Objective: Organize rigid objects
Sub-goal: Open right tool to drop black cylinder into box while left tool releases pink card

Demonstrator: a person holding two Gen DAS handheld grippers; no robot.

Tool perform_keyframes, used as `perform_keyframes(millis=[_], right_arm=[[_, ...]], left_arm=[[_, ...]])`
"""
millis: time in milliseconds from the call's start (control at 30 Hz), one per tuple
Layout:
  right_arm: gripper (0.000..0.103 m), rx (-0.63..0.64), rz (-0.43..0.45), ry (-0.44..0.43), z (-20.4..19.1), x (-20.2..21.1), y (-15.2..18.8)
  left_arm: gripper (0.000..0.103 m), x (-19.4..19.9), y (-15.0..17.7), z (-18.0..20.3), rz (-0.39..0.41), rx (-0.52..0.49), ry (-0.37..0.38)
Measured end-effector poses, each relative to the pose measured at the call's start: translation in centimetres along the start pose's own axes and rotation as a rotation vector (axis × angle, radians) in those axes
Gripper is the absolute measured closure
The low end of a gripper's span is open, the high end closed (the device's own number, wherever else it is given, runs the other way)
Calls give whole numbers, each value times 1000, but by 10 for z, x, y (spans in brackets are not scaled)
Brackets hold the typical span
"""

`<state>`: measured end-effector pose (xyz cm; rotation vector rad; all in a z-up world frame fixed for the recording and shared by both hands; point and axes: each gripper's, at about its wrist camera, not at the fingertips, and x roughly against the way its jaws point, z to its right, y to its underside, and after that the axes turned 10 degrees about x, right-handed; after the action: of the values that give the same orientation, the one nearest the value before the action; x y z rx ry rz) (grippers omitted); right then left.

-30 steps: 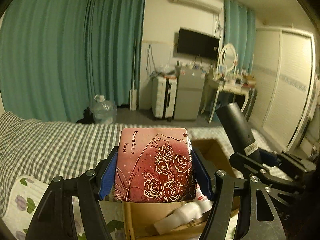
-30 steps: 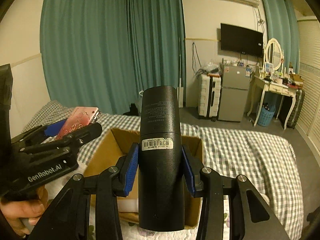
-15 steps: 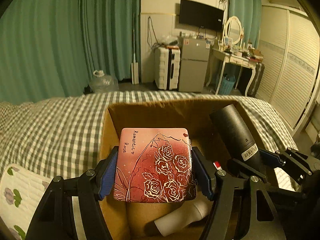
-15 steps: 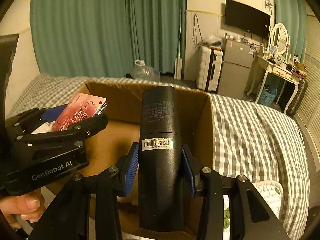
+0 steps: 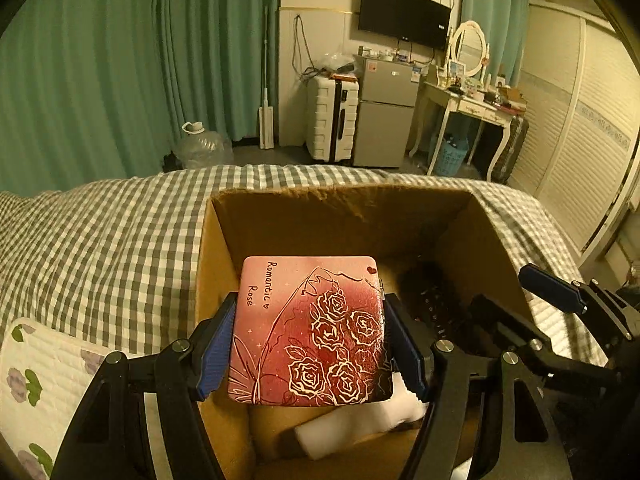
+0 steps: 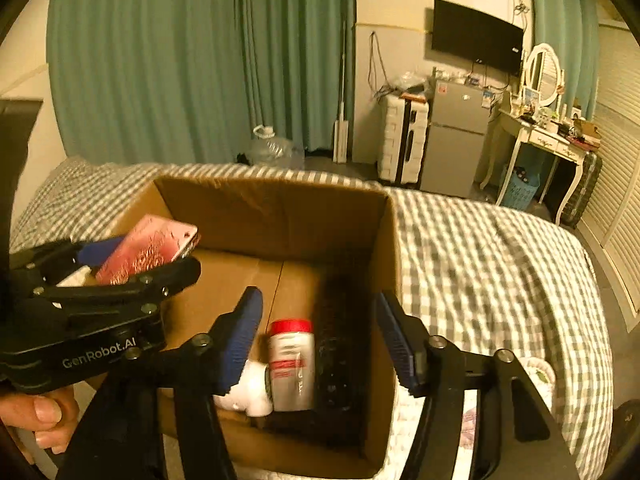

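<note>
— What do we see around the small grey fridge (image 5: pixel 385 118)?
— We see a white suitcase (image 5: pixel 331 118) just left of it, a black TV (image 5: pixel 403 14) on the wall above, and a white dressing table (image 5: pixel 466 110) with an oval mirror (image 5: pixel 468 47) to its right.
— And further left of the fridge?
— Teal curtains (image 5: pixel 120 68), and a clear water jug (image 5: pixel 202 148) on the floor.
</note>
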<state>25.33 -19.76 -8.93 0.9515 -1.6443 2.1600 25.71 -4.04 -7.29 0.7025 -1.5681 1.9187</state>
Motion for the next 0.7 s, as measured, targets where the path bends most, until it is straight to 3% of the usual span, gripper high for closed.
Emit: perform_keyframes(millis=[167, 233, 267, 300, 333, 367, 400, 433, 467, 533, 567, 600, 700], right_arm=[[43, -8, 28, 15, 2, 22, -5], [42, -6, 40, 19, 3, 32, -7], [40, -6, 45, 23, 3, 37, -8], [39, -8, 51, 27, 4, 42, -9], [39, -10, 55, 29, 5, 47, -10], [39, -14, 58, 30, 5, 51, -11], [39, -15, 63, 30, 5, 57, -12], [38, -13, 67, 30, 4, 62, -12], [38, -9, 70, 32, 3, 66, -13], [38, -6, 72, 35, 2, 74, -12], [38, -8, 72, 31, 1, 78, -13], [38, -8, 73, 26, 0, 82, -13], [38, 11, 87, 31, -5, 96, -14]], left_arm=[[31, 25, -7, -2, 38, 25, -3], [31, 42, -7, -6, 129, 48, 31], [31, 42, -5, -6, 164, 40, 8], [31, 37, -6, -5, 142, 28, -27], [31, 27, -8, -4, 62, 20, -63], [31, 25, -8, -8, 15, 49, -45], [31, 33, -6, -17, 26, 113, 34], [31, 36, -3, -19, 56, 126, 63], [31, 31, 0, -17, 64, 99, 39], [31, 15, 4, -6, 20, -7, -76], [31, 18, 4, -4, 21, -17, -61], [31, 29, 3, -6, 20, 16, 21], [31, 46, 3, -7, 49, 34, 0]])
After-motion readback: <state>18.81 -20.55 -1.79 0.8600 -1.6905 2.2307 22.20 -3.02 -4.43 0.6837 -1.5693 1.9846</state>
